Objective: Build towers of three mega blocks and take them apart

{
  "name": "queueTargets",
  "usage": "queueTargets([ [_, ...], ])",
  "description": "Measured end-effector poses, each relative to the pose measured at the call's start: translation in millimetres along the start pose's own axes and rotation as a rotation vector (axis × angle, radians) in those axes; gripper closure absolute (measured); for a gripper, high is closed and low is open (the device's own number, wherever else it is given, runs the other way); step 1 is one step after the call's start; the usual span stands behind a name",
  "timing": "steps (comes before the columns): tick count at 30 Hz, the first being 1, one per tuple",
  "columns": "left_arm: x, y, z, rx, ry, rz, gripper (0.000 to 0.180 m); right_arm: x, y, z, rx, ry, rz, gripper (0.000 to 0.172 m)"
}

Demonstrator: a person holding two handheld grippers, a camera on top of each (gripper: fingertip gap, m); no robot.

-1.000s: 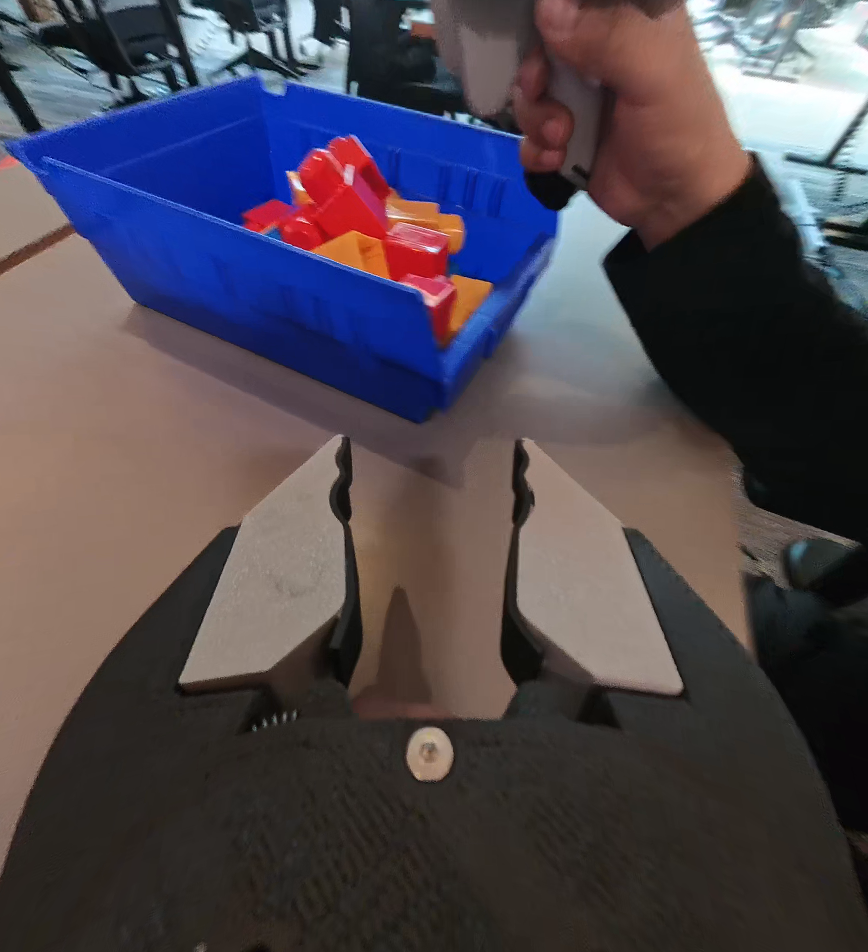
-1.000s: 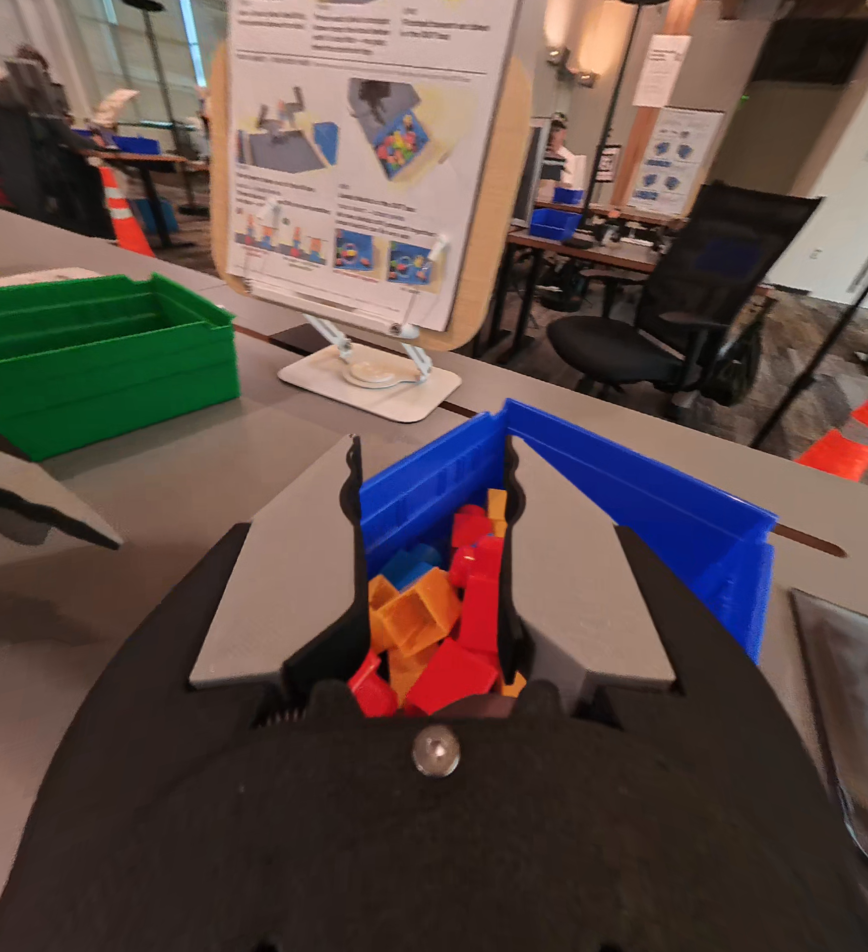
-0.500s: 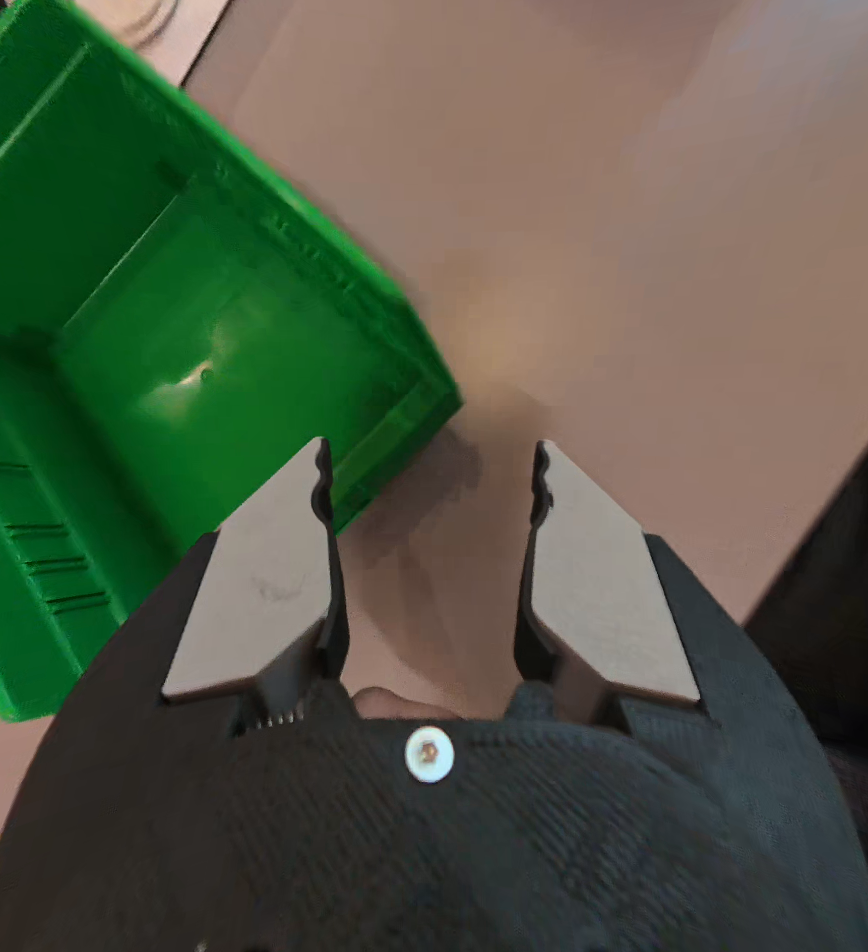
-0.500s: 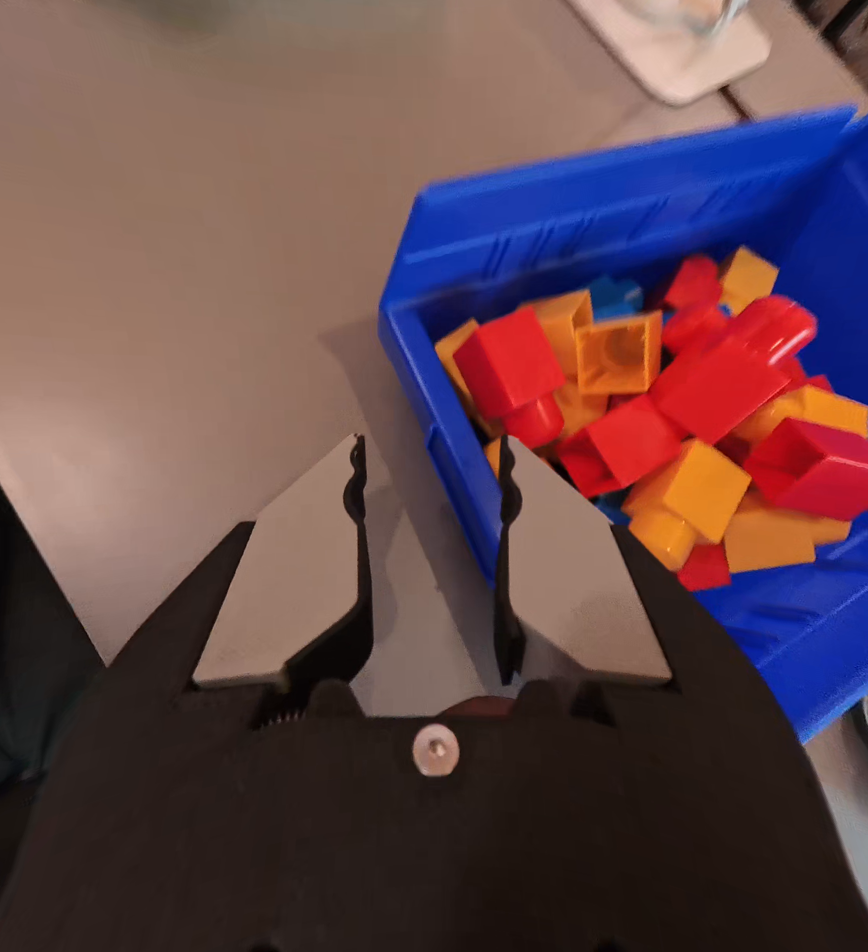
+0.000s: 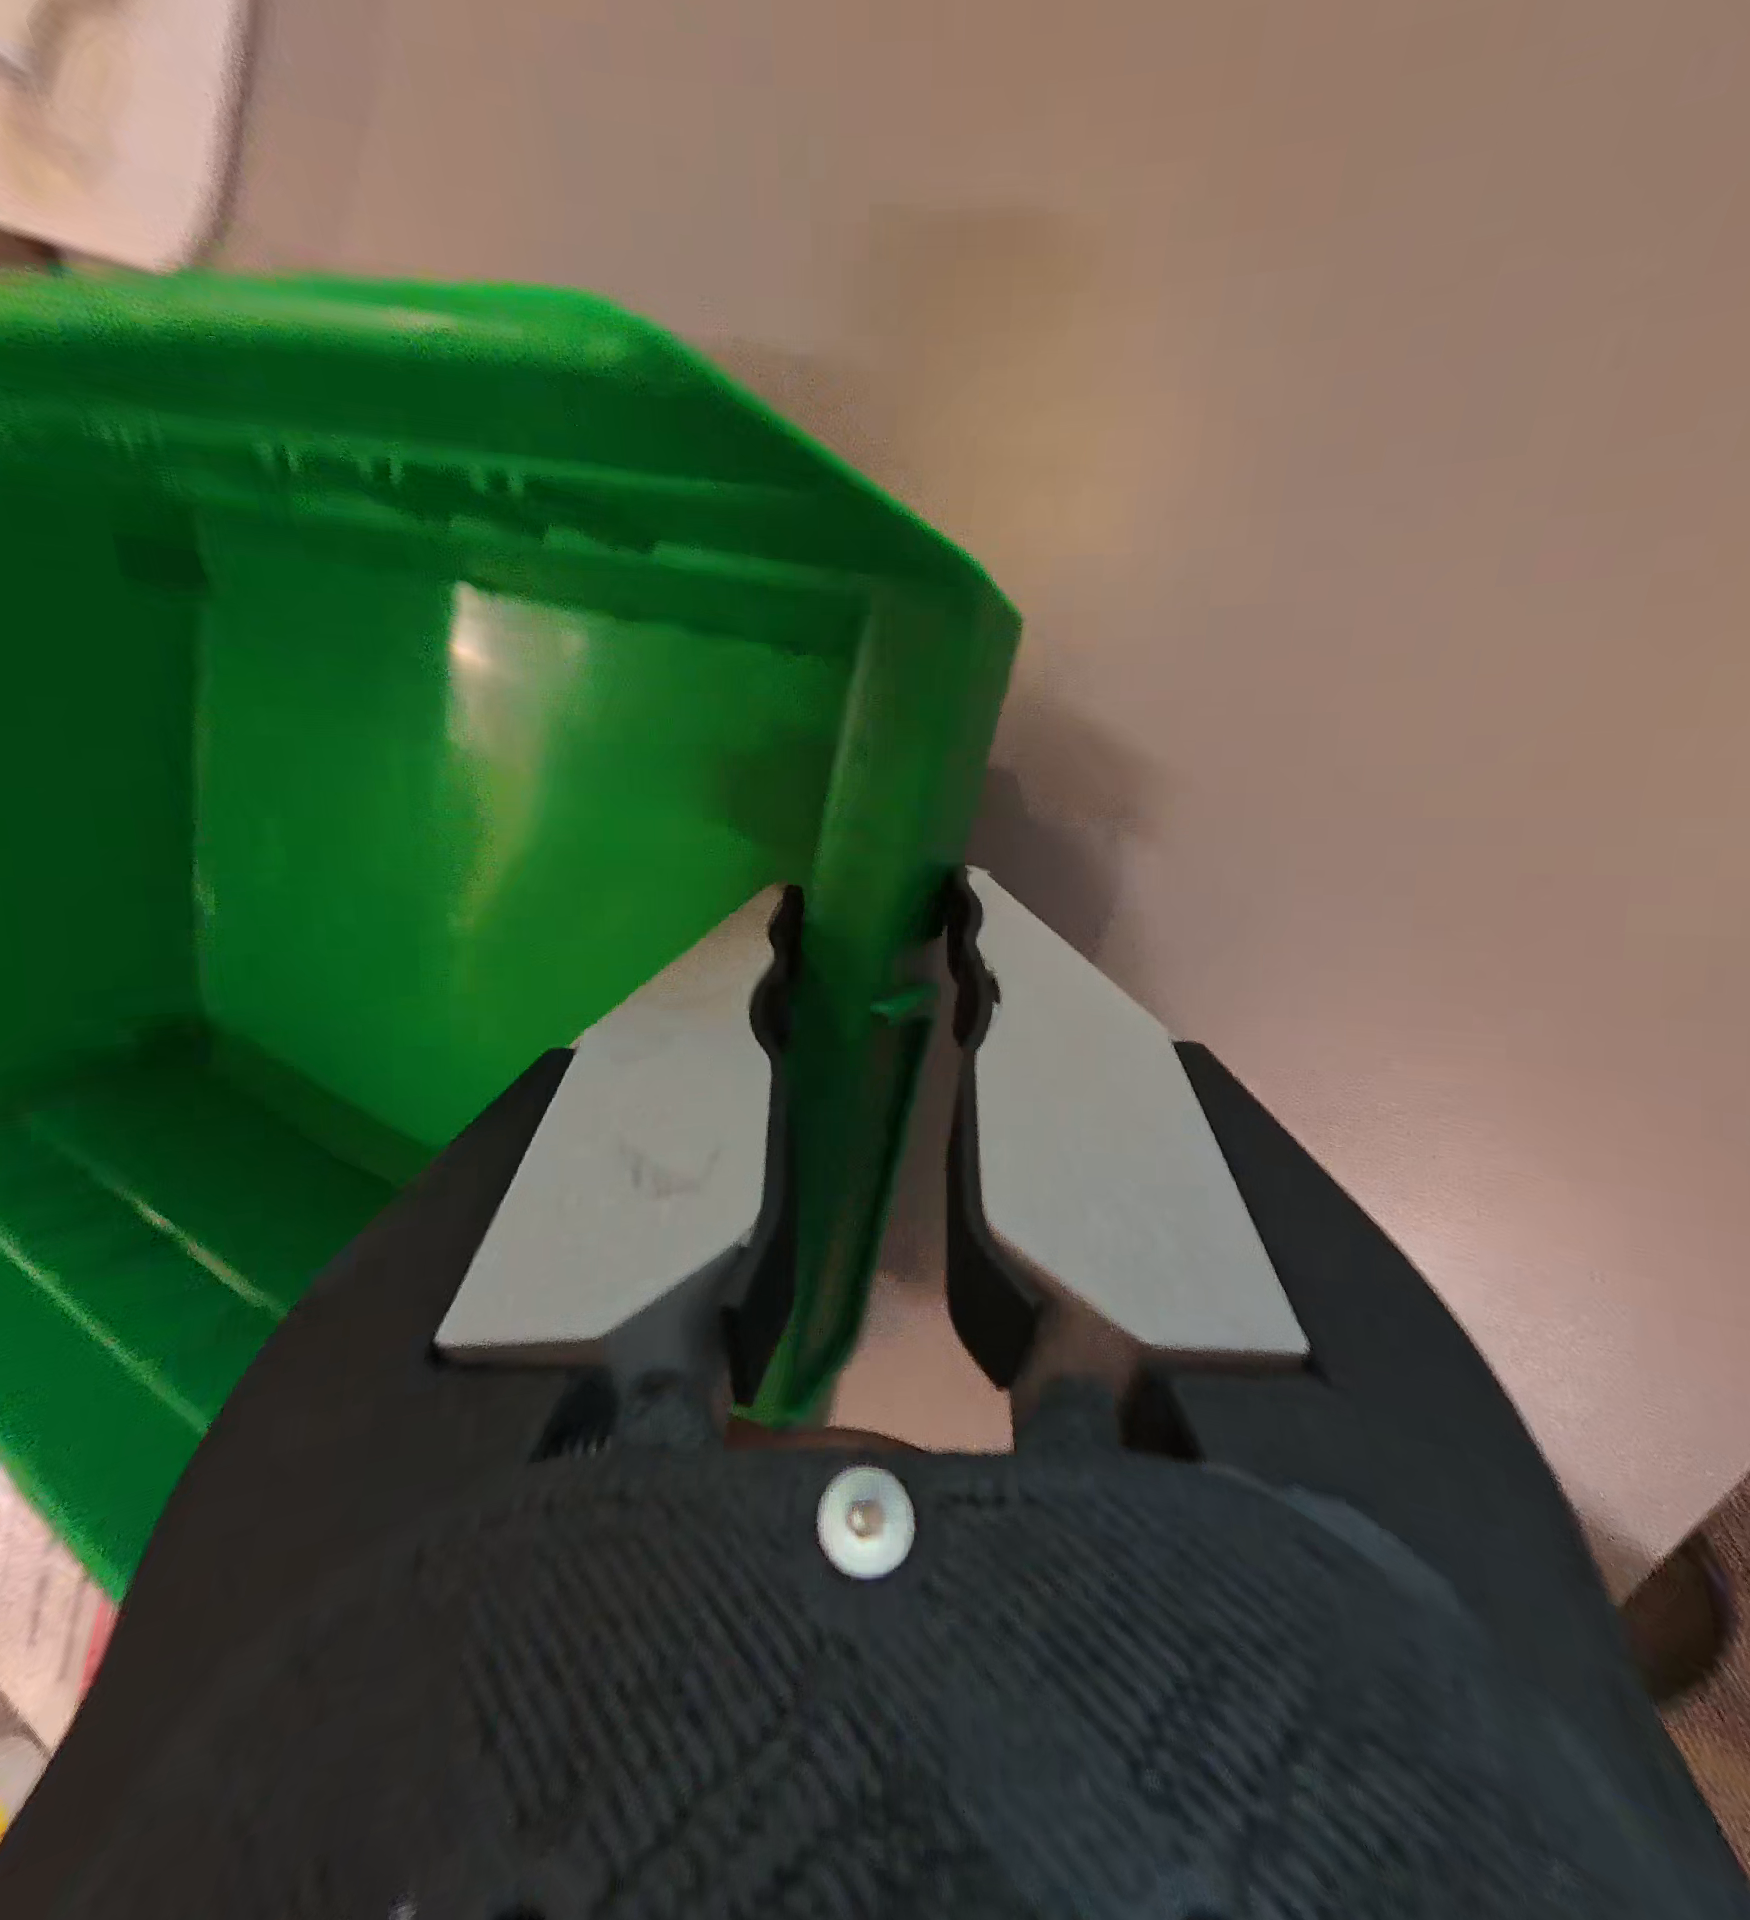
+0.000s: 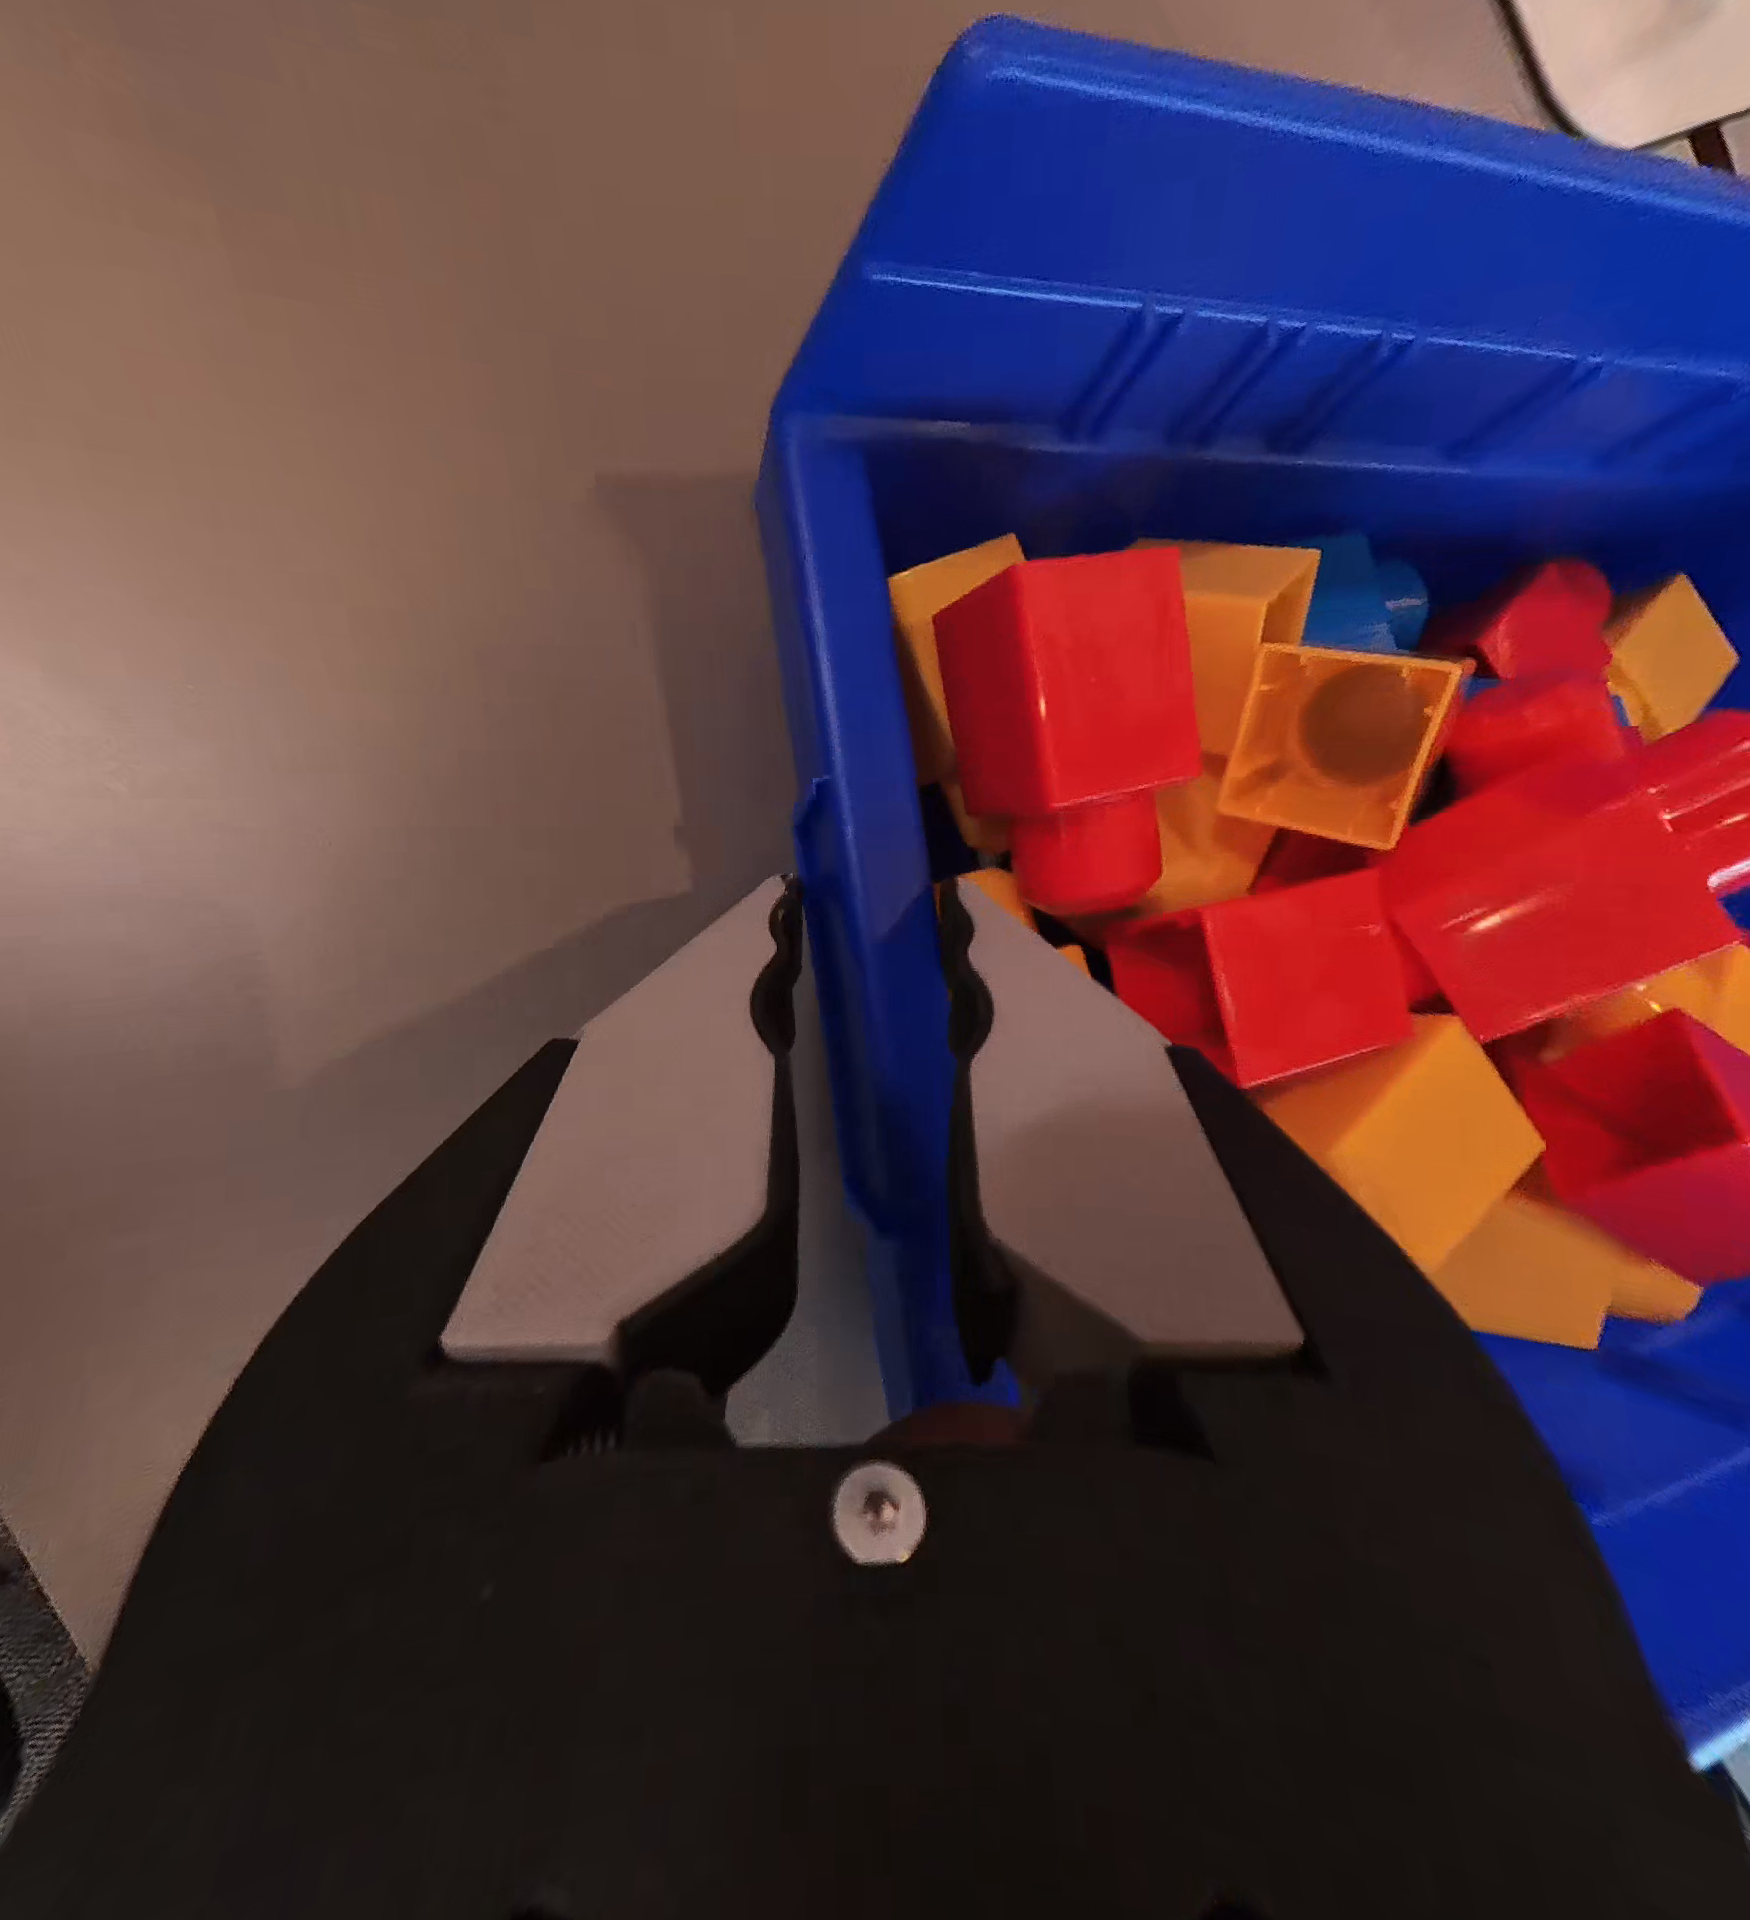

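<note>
The grey-brown tabletop [image 6: 279, 520] carries two plastic bins, and each gripper has one by a side wall. In the right wrist view the blue bin [image 6: 1266, 260] fills the frame from 12 to 4 o'clock, heaped with red mega blocks [image 6: 1068, 686] and orange mega blocks [image 6: 1411, 1143], with a blue one [image 6: 1364, 603] half buried toward 1 o'clock. No tower stands anywhere in view, so the building has yet to start. The right gripper [image 6: 871, 935] has its jaws drawn narrow over the bin's near wall, one pad outside and one inside, both seemingly against the plastic.

In the left wrist view the green bin [image 5: 331, 727] lies from 8 to 12 o'clock and shows no blocks in the part that can be seen. The left gripper [image 5: 871, 935] is likewise clamped narrow on that bin's right-hand wall.

The step in hand looks like positioning both bins before any picking. To do it well, each bin should probably be slid flat along the table rather than lifted by one thin wall, since the loaded blue one could tip and spill. Moving slowly would keep the walls from slipping out of the pads. A bare stretch of table between the bins would serve as building ground. The inner right pad sits close to an orange block at the wall, so it should be released cleanly, straight up.
</note>
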State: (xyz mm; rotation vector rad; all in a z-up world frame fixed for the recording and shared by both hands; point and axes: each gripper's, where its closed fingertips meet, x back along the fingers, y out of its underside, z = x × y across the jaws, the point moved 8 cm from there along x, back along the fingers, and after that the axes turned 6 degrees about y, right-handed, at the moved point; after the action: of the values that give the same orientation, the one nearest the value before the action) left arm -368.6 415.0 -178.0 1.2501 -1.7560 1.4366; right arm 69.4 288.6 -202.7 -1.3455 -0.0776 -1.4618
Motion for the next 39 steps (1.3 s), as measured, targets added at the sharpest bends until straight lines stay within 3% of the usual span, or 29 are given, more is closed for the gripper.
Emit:
queueTargets([
  [6, 76, -13, -14, 0.038, -0.087, 0.088, 0.155, -20, -47, -31, 0.084, -0.068, 0.027, 0.149],
  [12, 153, -19, -21, -0.003, -0.228, 0.177, 0.154, -53, -126, -95, 0.168, -0.102, 0.06, 0.148],
  [18, 219, -68, -4, -0.121, -0.328, 0.284, 0.153, -93, -216, -158, 0.246, -0.134, 0.108, 0.148],
  [24, 238, -137, 15, -0.236, -0.361, 0.335, 0.152, -145, -311, -204, 0.292, -0.098, 0.157, 0.147],
  [27, 227, -166, 27, -0.293, -0.368, 0.332, 0.151, -138, -336, -215, 0.234, -0.088, 0.236, 0.145],
  [31, 213, -187, 47, -0.316, -0.348, 0.367, 0.152, -91, -305, -222, 0.176, -0.208, 0.337, 0.136],
  [35, 192, -204, 76, -0.392, -0.308, 0.399, 0.152, -28, -228, -221, 0.132, -0.383, 0.413, 0.136],
  [39, 147, -230, 121, -0.407, -0.164, 0.446, 0.154, 41, -141, -199, 0.036, -0.451, 0.433, 0.137],
])
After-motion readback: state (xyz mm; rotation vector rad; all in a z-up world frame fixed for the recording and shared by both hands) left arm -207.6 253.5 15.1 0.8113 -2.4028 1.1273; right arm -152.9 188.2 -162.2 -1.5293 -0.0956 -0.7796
